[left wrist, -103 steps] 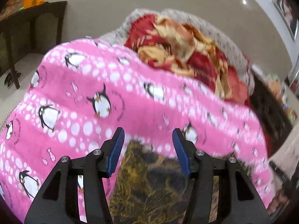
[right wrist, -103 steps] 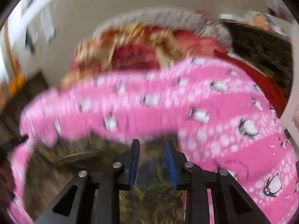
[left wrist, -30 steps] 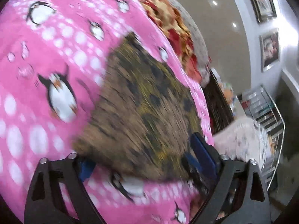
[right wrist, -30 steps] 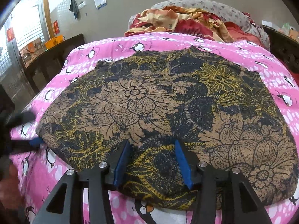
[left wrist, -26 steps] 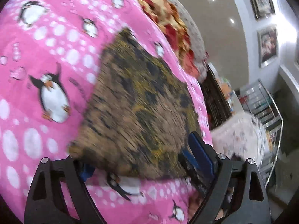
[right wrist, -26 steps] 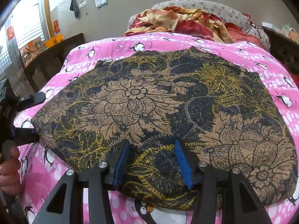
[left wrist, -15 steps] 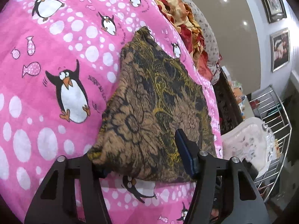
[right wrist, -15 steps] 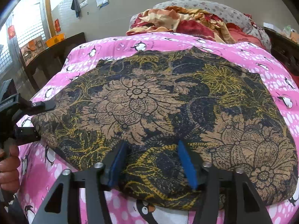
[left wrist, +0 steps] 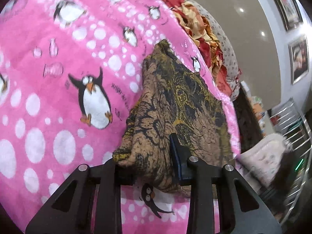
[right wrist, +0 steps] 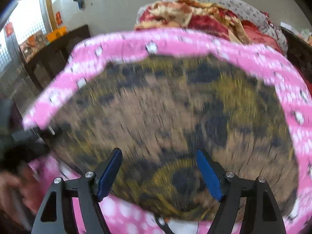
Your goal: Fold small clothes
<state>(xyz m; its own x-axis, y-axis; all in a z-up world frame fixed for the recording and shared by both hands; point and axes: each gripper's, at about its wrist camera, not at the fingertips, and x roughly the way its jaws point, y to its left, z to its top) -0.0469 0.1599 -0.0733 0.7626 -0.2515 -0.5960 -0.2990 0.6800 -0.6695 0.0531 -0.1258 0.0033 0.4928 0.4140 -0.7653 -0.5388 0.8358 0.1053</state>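
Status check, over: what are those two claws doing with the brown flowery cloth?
Left gripper just closed on brown cloth corner. Right gripper just opened, nothing held. Nothing in the way on pink blanket.

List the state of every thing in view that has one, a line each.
Left tool: jaws just closing, pinched on a bunched corner of the cloth.
Right tool: jaws just opening, wide apart, holding nothing.
Brown floral cloth: spread on the blanket, near corner gathered up.
Pink penguin blanket: laid out flat under the cloth.
Red and gold bedding: crumpled in a heap behind.
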